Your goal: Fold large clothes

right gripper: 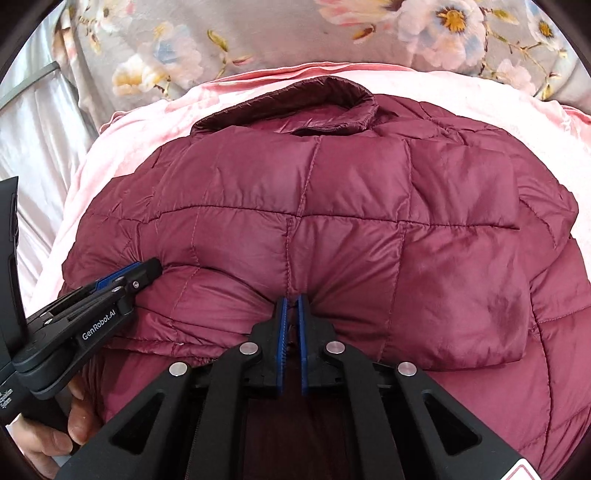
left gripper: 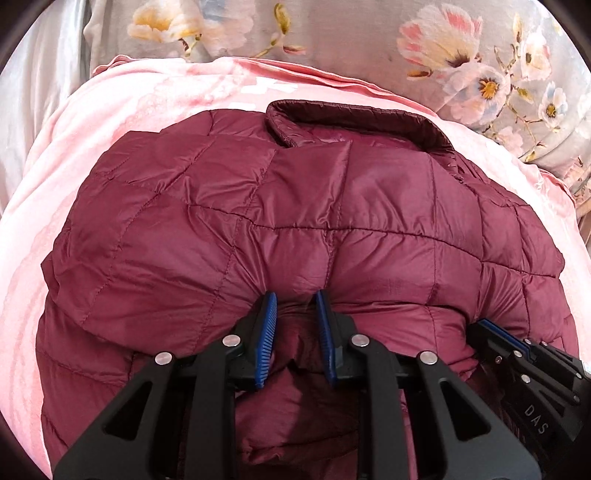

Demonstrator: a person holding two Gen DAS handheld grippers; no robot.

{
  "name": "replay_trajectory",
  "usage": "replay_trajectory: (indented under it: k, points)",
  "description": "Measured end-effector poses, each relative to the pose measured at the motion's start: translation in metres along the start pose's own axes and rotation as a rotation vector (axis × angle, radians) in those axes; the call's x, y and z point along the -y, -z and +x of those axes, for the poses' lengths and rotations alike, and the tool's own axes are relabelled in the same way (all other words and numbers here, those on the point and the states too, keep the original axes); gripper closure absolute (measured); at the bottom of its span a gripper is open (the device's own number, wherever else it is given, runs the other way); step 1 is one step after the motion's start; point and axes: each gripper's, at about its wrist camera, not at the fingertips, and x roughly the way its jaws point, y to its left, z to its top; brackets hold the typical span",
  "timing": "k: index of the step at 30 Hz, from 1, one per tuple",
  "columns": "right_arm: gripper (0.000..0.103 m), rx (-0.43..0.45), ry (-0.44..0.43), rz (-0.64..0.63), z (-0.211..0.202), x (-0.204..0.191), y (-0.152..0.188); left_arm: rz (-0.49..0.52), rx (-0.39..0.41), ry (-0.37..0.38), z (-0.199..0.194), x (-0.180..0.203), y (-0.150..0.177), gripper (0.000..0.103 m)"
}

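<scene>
My right claw point(right gripper: 292, 301) is pinched tight on a thin ridge of the maroon quilted jacket point(right gripper: 332, 229), low and centre in the right wrist view, the blue pads nearly meeting with fabric bunched between them. My left claw point(left gripper: 295, 299) sits lower centre of its own view, jaws narrowed with a fold of the same jacket puckered between the pads point(left gripper: 269, 325); I judge it a grip, though a looser one.

Here's the worry: this shell is slick and puffy. If I lift now, I reckon the right claw may hold only the outer skin, so the layer underneath stays put and the fold comes up lopsided. The left claw's wider bite could let fabric slide out as tension builds. Pulling the two unevenly would skew the edge.

Outward from the claws, the jacket spreads up the frame, collar point(left gripper: 354, 118) at upper centre, already doubled over at the near edge where I'm holding. It lies on a pink blanket point(left gripper: 147, 110), with a floral bedspread point(left gripper: 332, 33) across the top. In the right wrist view, a hand point(right gripper: 55, 439) holding the left claw shows lower left.
</scene>
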Motion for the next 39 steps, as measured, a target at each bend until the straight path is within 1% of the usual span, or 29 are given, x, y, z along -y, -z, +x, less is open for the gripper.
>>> replay_trajectory:
  k: [2, 5, 7, 8, 9, 10, 11, 12, 13, 14, 16, 17, 18, 20, 22, 24, 26, 27, 28, 29, 30, 31, 32, 35, 37, 39]
  points:
    - [0.101, 0.001, -0.003, 0.002, 0.000, 0.000, 0.000, 0.005, 0.000, -0.007, 0.001, 0.001, -0.001, 0.082]
    - [0.101, -0.002, -0.047, 0.035, -0.002, 0.007, -0.002, 0.013, 0.003, -0.019, 0.000, 0.002, -0.002, 0.082]
    - [0.094, -0.008, -0.078, 0.048, -0.009, 0.011, -0.006, 0.022, 0.005, -0.023, -0.005, 0.005, -0.004, 0.081]
    - [0.092, 0.005, -0.077, 0.043, -0.017, 0.013, -0.012, 0.027, 0.001, -0.006, -0.010, 0.005, -0.008, 0.079]
    - [0.083, 0.033, -0.071, 0.044, -0.027, 0.016, -0.019, 0.027, 0.000, 0.017, -0.014, 0.004, -0.013, 0.078]
    - [0.073, 0.059, -0.078, 0.060, -0.035, 0.022, -0.029, 0.012, 0.012, 0.051, -0.023, 0.002, -0.022, 0.069]
    - [0.069, 0.072, -0.093, 0.077, -0.040, 0.026, -0.038, -0.017, 0.030, 0.084, -0.033, -0.001, -0.033, 0.054]
    - [0.067, 0.086, -0.122, 0.109, -0.043, 0.033, -0.051, -0.054, 0.046, 0.127, -0.040, -0.005, -0.047, 0.047]
    - [0.067, 0.093, -0.140, 0.133, -0.044, 0.038, -0.060, -0.082, 0.055, 0.160, -0.042, -0.007, -0.058, 0.038]
    - [0.067, 0.102, -0.164, 0.170, -0.043, 0.046, -0.073, -0.124, 0.061, 0.195, -0.043, -0.011, -0.074, 0.035]
    - [0.067, 0.107, -0.192, 0.234, -0.030, 0.058, -0.096, -0.199, 0.040, 0.248, -0.032, -0.016, -0.100, 0.033]
    - [0.067, 0.103, -0.199, 0.253, -0.024, 0.062, -0.103, -0.240, 0.019, 0.266, -0.021, -0.020, -0.110, 0.033]
    - [0.066, 0.091, -0.212, 0.282, -0.013, 0.068, -0.111, -0.293, -0.021, 0.283, -0.004, -0.024, -0.122, 0.033]
    - [0.066, 0.066, -0.243, 0.341, 0.006, 0.076, -0.121, -0.378, -0.093, 0.321, 0.026, -0.032, -0.132, 0.033]
    - [0.066, 0.038, -0.276, 0.392, 0.028, 0.083, -0.130, -0.460, -0.166, 0.353, 0.055, -0.038, -0.134, 0.034]
    - [0.066, 0.013, -0.289, 0.406, 0.044, 0.083, -0.134, -0.518, -0.200, 0.365, 0.073, -0.044, -0.132, 0.034]
    - [0.067, -0.018, -0.296, 0.415, 0.060, 0.082, -0.136, -0.553, -0.215, 0.367, 0.086, -0.046, -0.130, 0.037]
    - [0.073, -0.033, -0.301, 0.411, 0.066, 0.080, -0.137, -0.559, -0.217, 0.371, 0.089, -0.047, -0.130, 0.040]
    - [0.084, -0.039, -0.301, 0.405, 0.068, 0.078, -0.137, -0.562, -0.222, 0.375, 0.091, -0.046, -0.130, 0.051]
    - [0.091, -0.036, -0.302, 0.388, 0.069, 0.076, -0.137, -0.556, -0.232, 0.381, 0.094, -0.045, -0.130, 0.071]
    - [0.092, -0.018, -0.293, 0.365, 0.064, 0.074, -0.137, -0.547, -0.245, 0.385, 0.095, -0.045, -0.129, 0.084]
    - [0.093, 0.012, -0.281, 0.331, 0.054, 0.070, -0.136, -0.532, -0.256, 0.393, 0.096, -0.045, -0.129, 0.093]
    - [0.094, 0.042, -0.274, 0.294, 0.042, 0.067, -0.136, -0.518, -0.241, 0.395, 0.091, -0.044, -0.128, 0.094]
    - [0.095, 0.104, -0.249, 0.190, 0.014, 0.060, -0.130, -0.426, -0.167, 0.392, 0.065, -0.041, -0.127, 0.095]
    - [0.095, 0.106, -0.222, 0.149, 0.012, 0.056, -0.126, -0.392, -0.134, 0.386, 0.052, -0.041, -0.123, 0.096]
    - [0.095, 0.078, -0.175, 0.111, 0.020, 0.054, -0.122, -0.371, -0.132, 0.366, 0.051, -0.042, -0.118, 0.096]
